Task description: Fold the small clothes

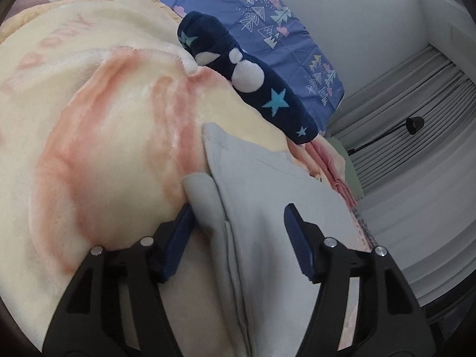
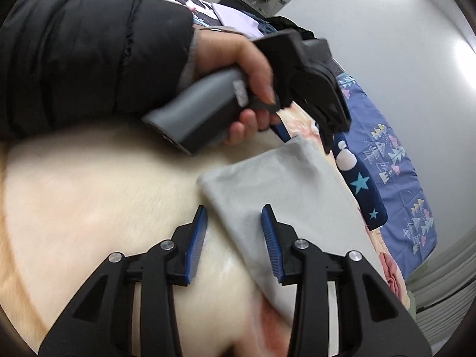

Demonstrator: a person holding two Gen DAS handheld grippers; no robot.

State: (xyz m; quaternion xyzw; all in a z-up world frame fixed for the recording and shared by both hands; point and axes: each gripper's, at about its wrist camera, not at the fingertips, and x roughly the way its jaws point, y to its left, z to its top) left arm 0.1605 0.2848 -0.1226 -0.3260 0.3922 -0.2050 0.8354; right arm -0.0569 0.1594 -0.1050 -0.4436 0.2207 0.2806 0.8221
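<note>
A small light grey garment (image 1: 261, 202) lies folded flat on a cream and pink fleece blanket (image 1: 113, 136). My left gripper (image 1: 238, 211) is open, its jaws wide on either side of the garment's near edge, low over it. In the right wrist view the same grey garment (image 2: 276, 184) lies ahead. My right gripper (image 2: 235, 211) is open, straddling its near corner. The left gripper (image 2: 306, 131) shows there too, held in a hand at the garment's far end.
A dark navy fleece piece with stars (image 1: 261, 86) (image 2: 363, 187) lies beside the garment. A blue tree-print quilt (image 1: 267, 20) lies beyond it. A folded pink cloth (image 1: 336, 166) lies at the bed's edge. A wall and a curtain (image 1: 416, 148) stand behind.
</note>
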